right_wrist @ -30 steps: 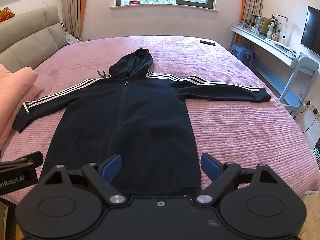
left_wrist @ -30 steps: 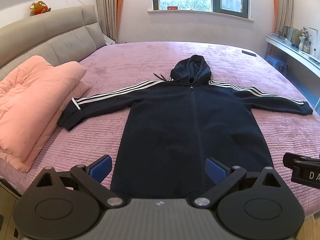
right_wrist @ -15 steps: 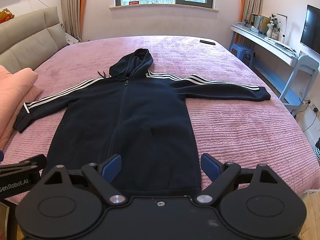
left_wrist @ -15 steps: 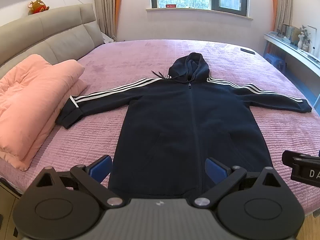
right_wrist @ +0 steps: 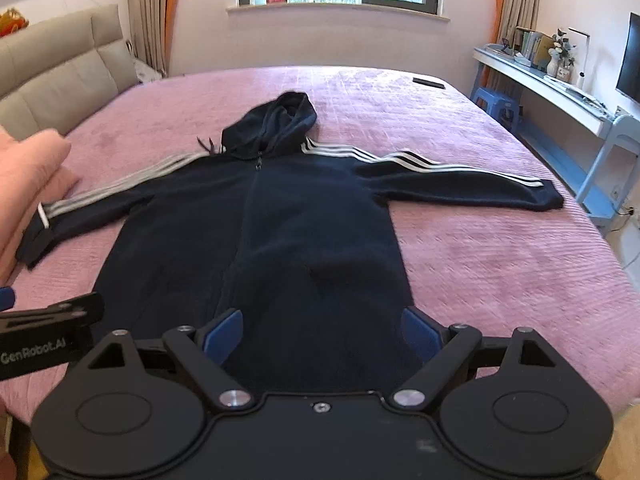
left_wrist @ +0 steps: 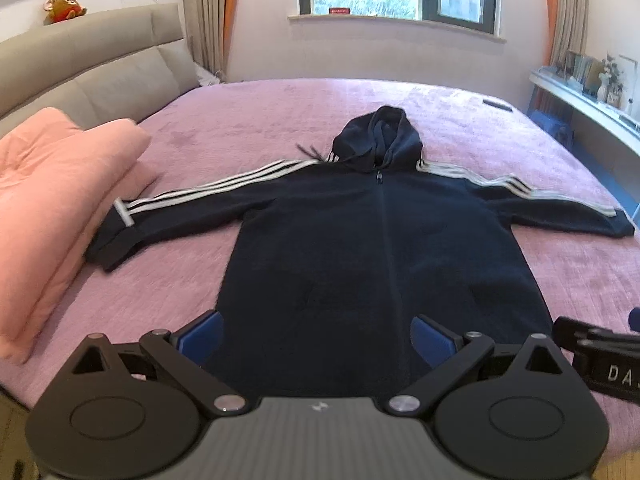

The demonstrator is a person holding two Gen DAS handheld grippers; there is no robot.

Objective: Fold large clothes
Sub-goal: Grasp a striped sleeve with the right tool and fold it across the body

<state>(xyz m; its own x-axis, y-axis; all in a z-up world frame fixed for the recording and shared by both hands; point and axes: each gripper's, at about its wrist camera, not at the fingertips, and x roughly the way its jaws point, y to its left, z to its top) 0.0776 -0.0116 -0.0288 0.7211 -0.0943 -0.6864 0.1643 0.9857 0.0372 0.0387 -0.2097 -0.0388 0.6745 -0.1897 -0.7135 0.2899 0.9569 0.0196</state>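
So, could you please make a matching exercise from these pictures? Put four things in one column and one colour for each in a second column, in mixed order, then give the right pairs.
Things:
1. hooded jacket
2. folded quilt
3. bedspread
4. headboard

Colours:
A. purple-pink
B. grey-beige
C. dark navy with white sleeve stripes
D. salmon pink

Pairs: 1-C, 2-D, 3-A, 4-B
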